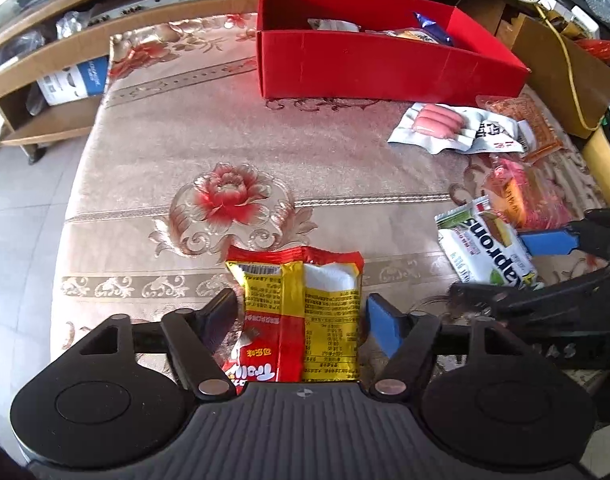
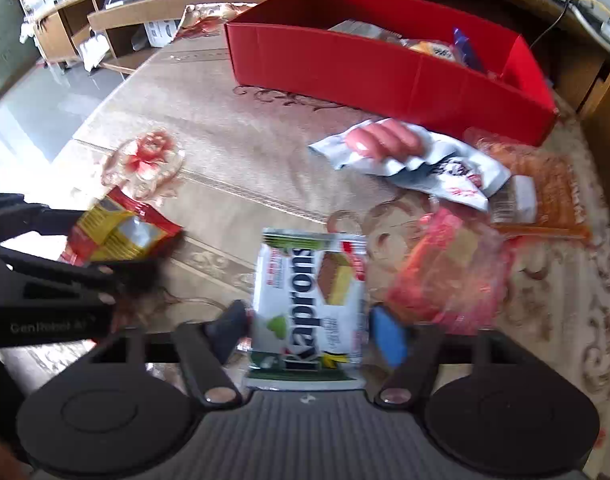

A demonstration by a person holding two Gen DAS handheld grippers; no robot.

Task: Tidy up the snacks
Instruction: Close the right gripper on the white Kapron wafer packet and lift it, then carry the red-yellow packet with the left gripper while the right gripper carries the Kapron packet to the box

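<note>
My left gripper (image 1: 301,312) is shut on a red and yellow snack packet (image 1: 305,312), its pads pressed on both sides; the packet also shows in the right wrist view (image 2: 117,236). My right gripper (image 2: 309,328) is shut on a white and green Kaprons wafer pack (image 2: 309,300), which shows in the left wrist view (image 1: 489,244) too. A red box (image 1: 385,64) stands at the back of the table with several snacks inside; it also shows in the right wrist view (image 2: 385,68).
A sausage pack (image 2: 405,156), an orange snack bag (image 2: 545,188) and a pink clear-wrapped snack (image 2: 445,272) lie on the floral tablecloth (image 1: 185,140) at the right. Wooden shelves (image 1: 45,80) stand behind the table on the left. A yellow cable (image 1: 565,48) hangs at the right.
</note>
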